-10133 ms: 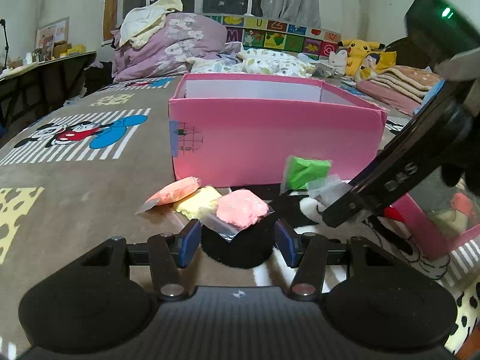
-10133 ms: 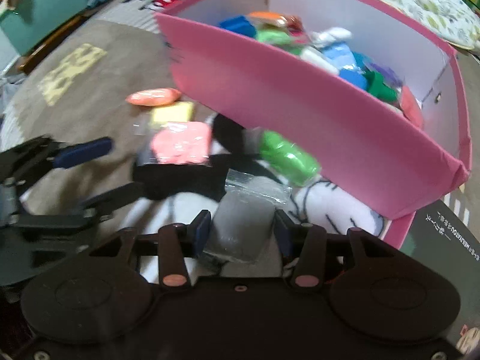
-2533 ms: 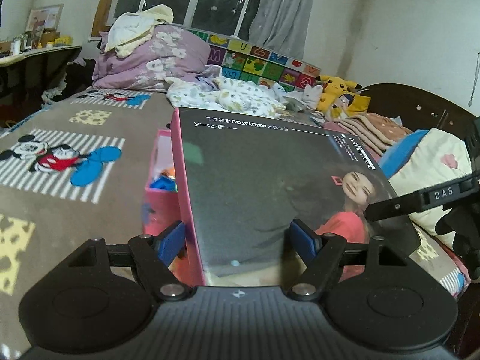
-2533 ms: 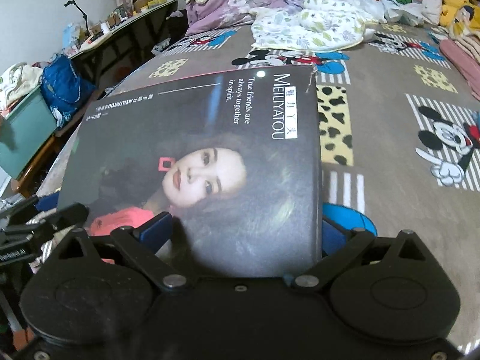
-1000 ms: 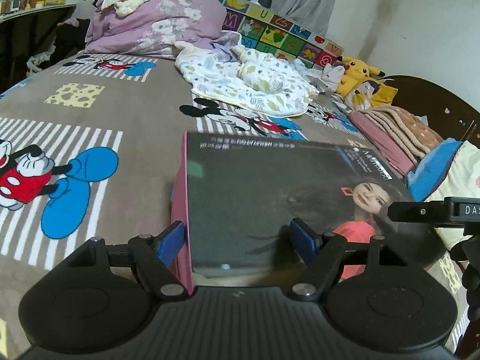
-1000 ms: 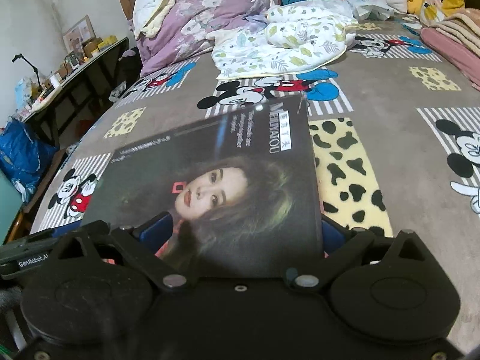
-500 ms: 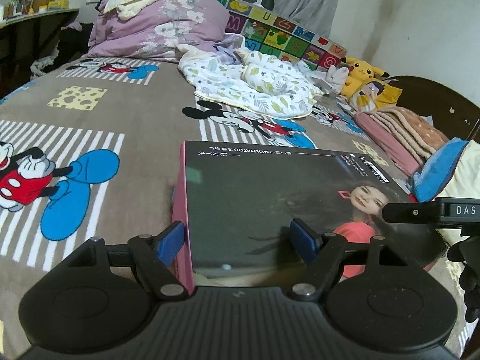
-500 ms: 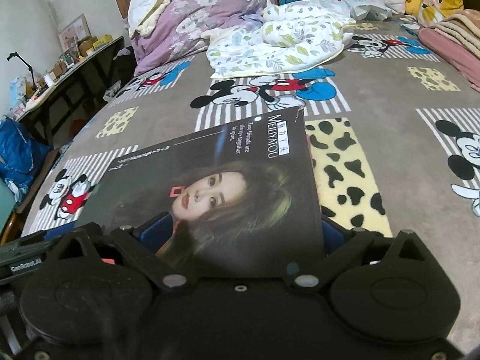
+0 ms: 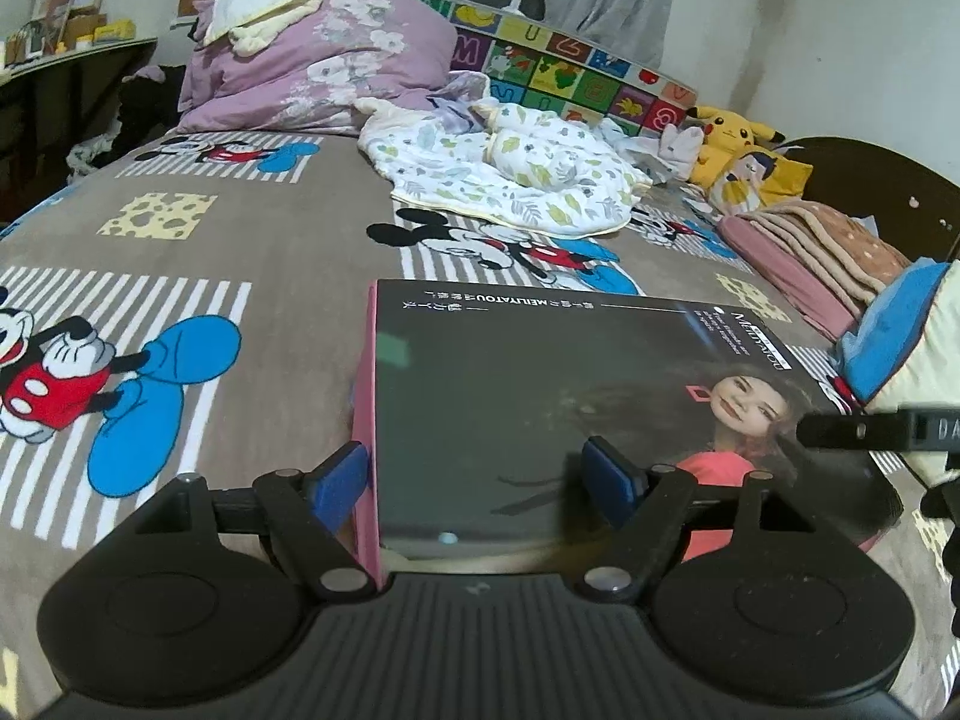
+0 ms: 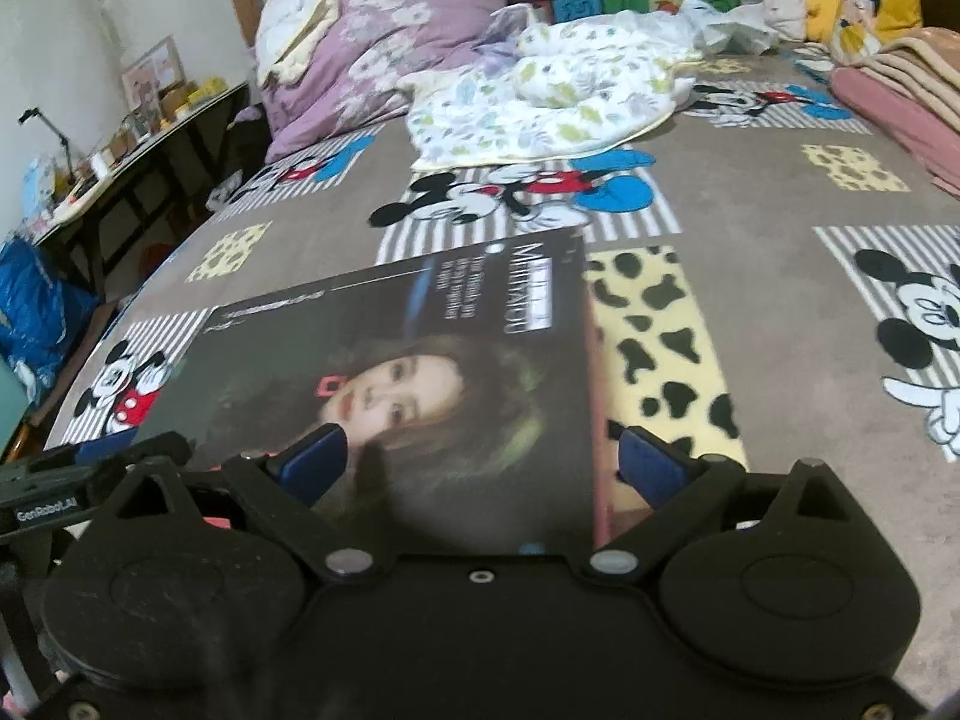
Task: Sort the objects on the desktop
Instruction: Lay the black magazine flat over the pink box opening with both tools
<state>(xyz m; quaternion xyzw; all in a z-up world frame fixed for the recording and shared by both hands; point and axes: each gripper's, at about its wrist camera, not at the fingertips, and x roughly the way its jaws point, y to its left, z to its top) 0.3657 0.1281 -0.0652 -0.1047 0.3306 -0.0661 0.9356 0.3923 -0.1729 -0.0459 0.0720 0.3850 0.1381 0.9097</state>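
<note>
Cartoon-print bedspread (image 9: pixel 288 228), pale walls (image 9: pixel 840 48), cluttered side desk (image 10: pixel 120 156)

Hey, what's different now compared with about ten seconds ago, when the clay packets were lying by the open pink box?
The packets are out of view and the pink box now has its dark printed lid closed on top. Both hand-held grippers, left and right, straddle the lid's corners, jaws open. The box still sits on the cartoon blanket.

both wrist cameras sit low and close, looking down over the box lid (image 9: pixel 540 396) (image 10: pixel 390 372). the left view faces it from the left, the right from the right; both share the far bedding (image 9: pixel 504 180) (image 10: pixel 558 90).
</note>
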